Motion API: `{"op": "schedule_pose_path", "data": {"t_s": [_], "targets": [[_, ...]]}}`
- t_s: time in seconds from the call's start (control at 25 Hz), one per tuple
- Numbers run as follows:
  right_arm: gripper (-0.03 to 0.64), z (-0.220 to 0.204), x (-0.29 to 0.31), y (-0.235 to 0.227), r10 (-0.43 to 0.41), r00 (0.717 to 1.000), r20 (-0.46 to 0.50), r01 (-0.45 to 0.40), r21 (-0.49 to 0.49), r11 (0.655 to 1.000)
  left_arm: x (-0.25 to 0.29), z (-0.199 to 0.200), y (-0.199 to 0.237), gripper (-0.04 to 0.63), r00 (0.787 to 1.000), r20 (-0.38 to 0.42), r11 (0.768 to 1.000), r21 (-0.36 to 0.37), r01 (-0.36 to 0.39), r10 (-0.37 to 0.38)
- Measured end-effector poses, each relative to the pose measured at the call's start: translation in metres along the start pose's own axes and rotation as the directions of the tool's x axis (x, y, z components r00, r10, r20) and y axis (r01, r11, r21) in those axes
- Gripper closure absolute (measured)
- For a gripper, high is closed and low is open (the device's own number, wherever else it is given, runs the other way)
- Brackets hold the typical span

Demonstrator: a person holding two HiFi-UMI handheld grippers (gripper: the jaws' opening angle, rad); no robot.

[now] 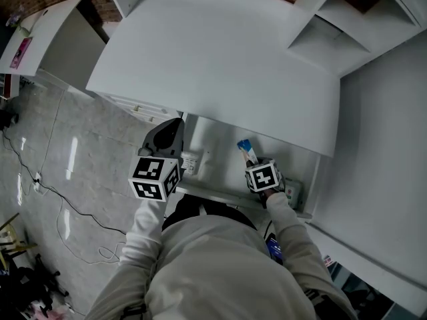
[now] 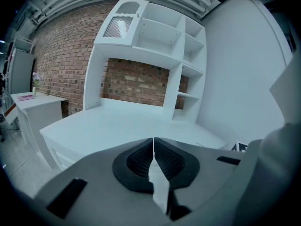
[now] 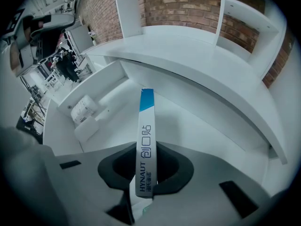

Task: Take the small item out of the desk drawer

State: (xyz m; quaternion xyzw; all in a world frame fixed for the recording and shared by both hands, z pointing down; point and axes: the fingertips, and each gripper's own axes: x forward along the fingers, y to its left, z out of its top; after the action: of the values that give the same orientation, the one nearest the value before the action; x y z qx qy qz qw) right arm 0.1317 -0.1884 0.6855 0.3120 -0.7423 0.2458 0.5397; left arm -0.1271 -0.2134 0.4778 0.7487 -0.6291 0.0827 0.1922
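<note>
Open drawer (image 1: 220,145), right gripper (image 1: 251,160) downward, gripping box (image 1: 245,147)

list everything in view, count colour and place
desk: one, white, curved top above the drawer
shelf unit: one, white, on the desk by the brick wall
drawer: one, white, open under the desk edge
slim box: one, white with blue end, upright in the right claw
small packets: two, white, drawer's left end
side table: one, white, far left
cable: one, dark, on the grey floor
left claw: one, grey, shut, empty
right claw: one, grey, shut on the slim box
</note>
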Motion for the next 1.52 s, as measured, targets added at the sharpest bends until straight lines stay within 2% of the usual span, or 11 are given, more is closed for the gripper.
{"op": "schedule_pose_path", "data": {"t_s": [0.44, 0.68, 0.88, 1.24, 1.52], "targets": [[0.529, 0.013, -0.034, 0.022, 0.054, 0.992, 0.113, -0.054, -0.006, 0.999, 0.001, 0.004, -0.011, 0.572, 0.999, 0.012, 0.999, 0.019, 0.049, -0.050], [0.529, 0.023, -0.057, 0.028, 0.077, 0.977, 0.198, -0.089, 0.052, 0.995, 0.002, 0.005, -0.018, 0.572, 0.996, 0.013, 0.996, 0.032, 0.083, -0.083], [0.529, 0.032, -0.078, 0.027, 0.063, 0.962, 0.267, -0.089, 0.084, 0.993, 0.005, 0.007, -0.027, 0.572, 0.994, 0.015, 0.993, 0.046, 0.112, -0.112], [0.529, 0.049, -0.118, 0.028, 0.030, 0.920, 0.392, -0.090, 0.136, 0.987, 0.009, 0.012, -0.038, 0.572, 0.987, 0.019, 0.985, 0.069, 0.161, -0.163], [0.529, 0.068, -0.151, 0.025, 0.003, 0.865, 0.501, -0.119, 0.200, 0.973, 0.011, 0.016, -0.043, 0.572, 0.981, 0.020, 0.978, 0.083, 0.190, -0.192]]}}
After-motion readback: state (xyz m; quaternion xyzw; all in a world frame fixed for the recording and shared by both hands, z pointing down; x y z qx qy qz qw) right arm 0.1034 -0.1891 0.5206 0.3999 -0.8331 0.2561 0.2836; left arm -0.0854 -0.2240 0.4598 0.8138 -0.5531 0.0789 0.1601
